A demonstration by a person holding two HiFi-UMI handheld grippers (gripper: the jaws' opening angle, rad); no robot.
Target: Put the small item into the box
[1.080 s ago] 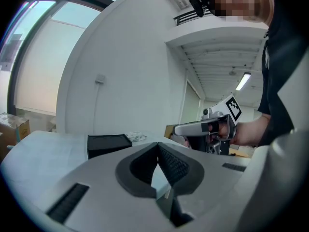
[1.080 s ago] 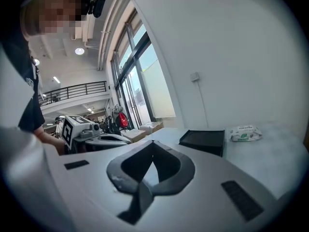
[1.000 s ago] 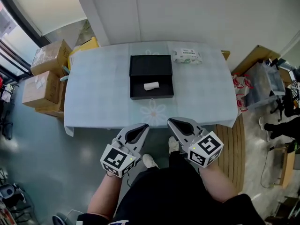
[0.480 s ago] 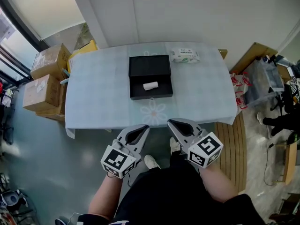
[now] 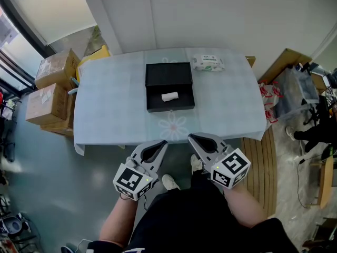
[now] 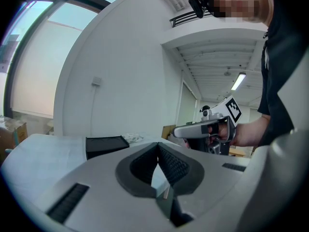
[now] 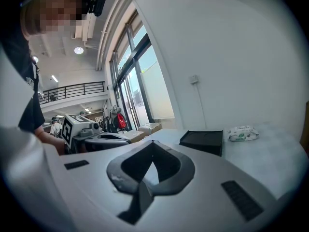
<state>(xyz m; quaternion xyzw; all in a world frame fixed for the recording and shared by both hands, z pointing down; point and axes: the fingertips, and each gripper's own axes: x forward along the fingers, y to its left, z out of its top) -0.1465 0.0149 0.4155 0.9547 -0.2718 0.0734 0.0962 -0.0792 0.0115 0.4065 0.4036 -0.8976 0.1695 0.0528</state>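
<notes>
A black box (image 5: 169, 87) lies open in the middle of the pale blue table (image 5: 110, 104), its lid folded back on the far side. A small white item (image 5: 169, 96) lies inside the near half. Both grippers hang off the table's near edge, over the floor. My left gripper (image 5: 162, 142) is shut with nothing between its jaws, and so is my right gripper (image 5: 191, 137). The left gripper view shows the closed tips (image 6: 158, 144), the box (image 6: 107, 145) and the right gripper (image 6: 207, 128). The right gripper view shows its closed tips (image 7: 153, 142) and the box (image 7: 203, 140).
A pack of wipes (image 5: 207, 62) lies on the table's far right, also seen as wipes (image 7: 243, 133). Cardboard boxes (image 5: 50, 83) are stacked left of the table. Bags and clutter (image 5: 295, 96) stand at the right, beside a wooden platform (image 5: 260, 167).
</notes>
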